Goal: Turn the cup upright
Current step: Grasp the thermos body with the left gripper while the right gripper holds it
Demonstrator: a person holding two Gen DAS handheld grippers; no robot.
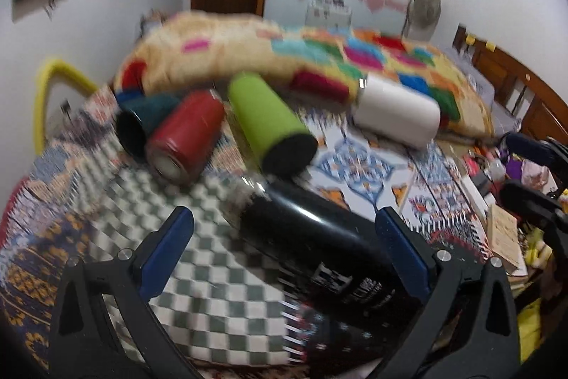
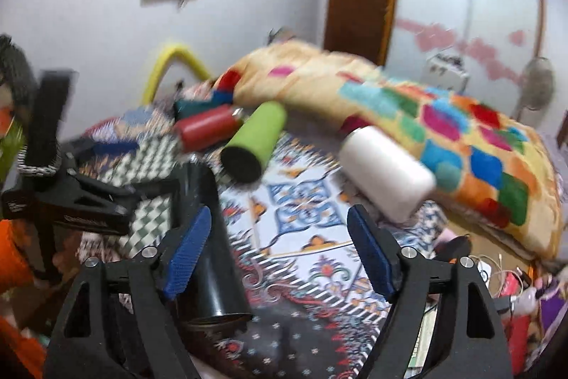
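between the left gripper's (image 1: 284,231) spread blue ribbed pads lies a glossy black cylindrical cup (image 1: 319,244); right gripper (image 2: 280,237) gapes.

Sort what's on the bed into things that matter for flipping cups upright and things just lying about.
For the job: black cup, green cup, red cup, teal cup, white cup, all on their sides; left gripper, open.

Lying about: patchwork blanket, fan, yellow tube.
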